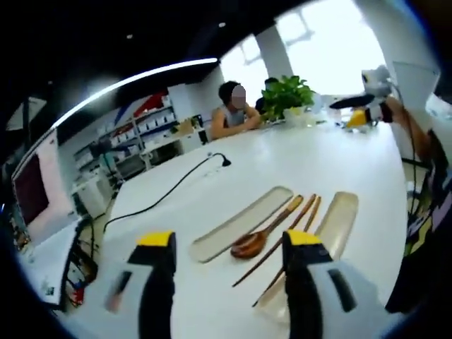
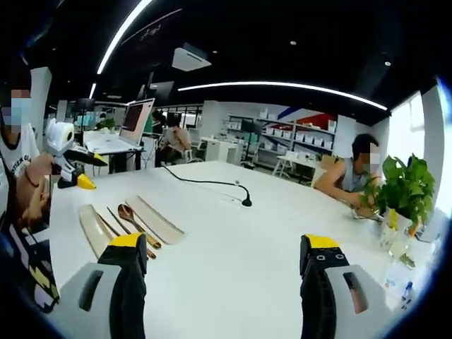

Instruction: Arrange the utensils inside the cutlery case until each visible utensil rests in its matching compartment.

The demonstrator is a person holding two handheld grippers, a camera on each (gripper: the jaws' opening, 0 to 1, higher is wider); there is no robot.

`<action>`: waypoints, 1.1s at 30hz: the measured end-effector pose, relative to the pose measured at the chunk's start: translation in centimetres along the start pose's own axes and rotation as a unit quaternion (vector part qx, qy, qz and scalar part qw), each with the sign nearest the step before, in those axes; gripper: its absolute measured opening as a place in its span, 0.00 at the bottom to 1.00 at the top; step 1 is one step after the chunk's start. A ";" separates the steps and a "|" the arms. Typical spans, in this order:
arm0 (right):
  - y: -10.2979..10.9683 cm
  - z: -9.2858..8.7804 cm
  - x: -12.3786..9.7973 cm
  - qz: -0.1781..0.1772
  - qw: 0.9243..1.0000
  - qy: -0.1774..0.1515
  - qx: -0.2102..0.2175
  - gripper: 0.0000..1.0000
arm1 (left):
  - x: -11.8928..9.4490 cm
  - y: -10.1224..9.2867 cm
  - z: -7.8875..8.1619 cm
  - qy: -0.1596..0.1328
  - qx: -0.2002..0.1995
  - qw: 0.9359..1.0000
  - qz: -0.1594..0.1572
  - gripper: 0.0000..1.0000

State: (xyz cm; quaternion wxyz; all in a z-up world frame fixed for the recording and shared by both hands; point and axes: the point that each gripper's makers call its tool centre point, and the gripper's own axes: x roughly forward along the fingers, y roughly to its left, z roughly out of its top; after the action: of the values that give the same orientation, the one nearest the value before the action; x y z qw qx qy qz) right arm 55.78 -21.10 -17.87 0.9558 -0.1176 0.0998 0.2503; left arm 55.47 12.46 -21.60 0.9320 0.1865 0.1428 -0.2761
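Wooden spoon [image 1: 256, 239] and a pair of chopsticks [image 1: 282, 248] lie loose on the white table [image 1: 332, 162], just ahead of the left gripper [image 1: 229, 244], whose jaws stand wide with nothing between them. Left of the spoon sits one long, pale half of the cutlery case [image 1: 240, 224]; the other half [image 1: 337, 220] lies past the chopsticks, partly behind the gripper's right-hand jaw. None of the utensils rests in a compartment yet.

From the right gripper [image 2: 224, 247], also spread wide and empty, the same set lies well off to the left, beyond its left-hand jaw: case half [image 2: 90, 227], chopsticks [image 2: 120, 226], spoon [image 2: 135, 224], case half [image 2: 157, 219].

Risks, as I judge them: the chopsticks are thin and lie close together, nearly touching the spoon handle, so a pinch could catch both sticks or nudge the spoon. The light, shallow case halves would likely slide on the smooth top if bumped.

Further out, a black cable [image 2: 205, 182] crosses the table, a potted plant [image 2: 399, 191] stands by bright windows, a person [image 2: 349, 178] sits at the far edge, and shelving lines the back wall.
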 end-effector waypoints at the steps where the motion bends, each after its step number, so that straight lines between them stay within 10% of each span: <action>1: 0.1 -0.1 0.2 0.004 1.000 0.003 -0.001 0.93 | 0.1 0.0 0.0 0.003 0.006 1.000 -0.003 0.64; 21: 3.5 0.1 4.4 0.080 0.995 0.036 -0.044 0.80 | 2.3 -1.5 -2.9 0.097 0.069 0.988 -0.101 0.39; 33: 7.3 -1.3 7.2 0.168 0.975 0.094 -0.113 0.62 | 2.6 -1.8 -5.5 0.184 0.135 0.960 -0.161 0.28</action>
State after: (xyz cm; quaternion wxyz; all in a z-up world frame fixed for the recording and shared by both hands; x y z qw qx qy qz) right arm 58.10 -12.01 -22.18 0.8670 -0.2292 0.1788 0.4047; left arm 55.66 12.18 -27.91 0.7991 0.3324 0.3017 -0.3998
